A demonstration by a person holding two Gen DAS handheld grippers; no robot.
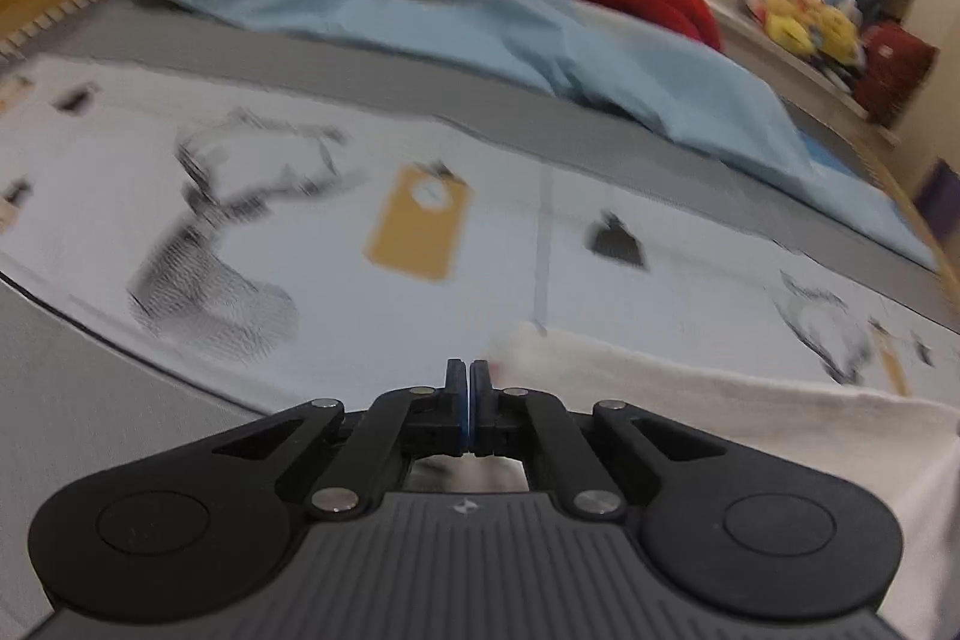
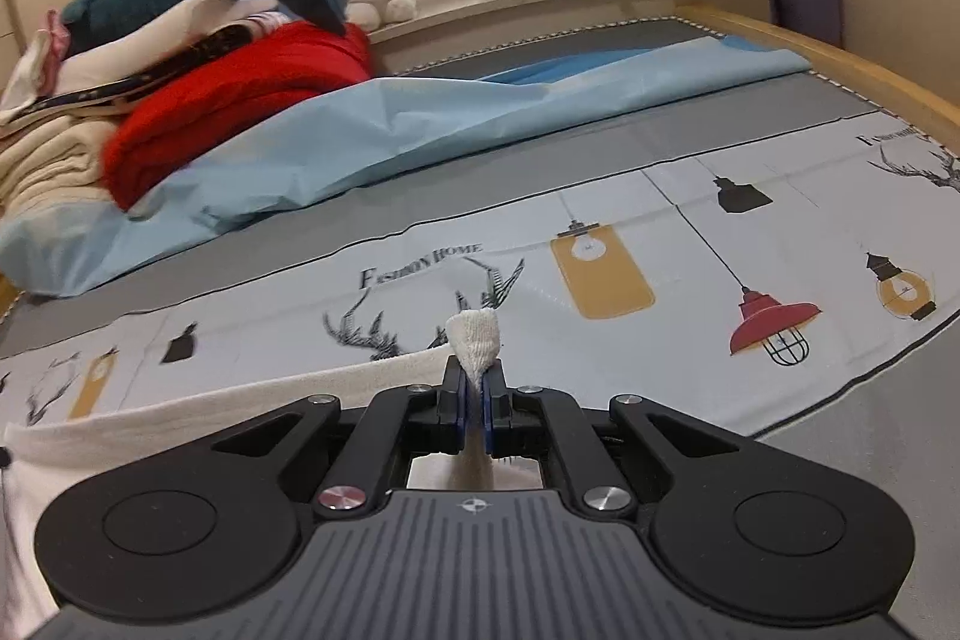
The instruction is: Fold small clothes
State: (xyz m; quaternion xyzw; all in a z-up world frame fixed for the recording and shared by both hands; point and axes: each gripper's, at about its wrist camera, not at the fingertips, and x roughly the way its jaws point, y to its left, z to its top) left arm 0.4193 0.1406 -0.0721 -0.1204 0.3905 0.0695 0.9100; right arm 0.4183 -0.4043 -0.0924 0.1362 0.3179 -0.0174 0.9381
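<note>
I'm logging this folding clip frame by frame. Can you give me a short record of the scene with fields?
surface: printed mat laid on a bed
garment: white cloth, stretched between the two tools
right tool: shut on a corner of the white cloth, which pokes out past the tips
left tool: shut; the cloth's edge runs off from its tips
behind: blue sheet, red blanket

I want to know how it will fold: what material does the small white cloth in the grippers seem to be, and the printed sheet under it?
Small white cloth: probably knitted cotton, matte; a ribbed weave shows at the pinched tip. Printed white sheet with lamps and antlers: smooth thin fabric or plastic with flat fold creases; which one I cannot tell.
</note>
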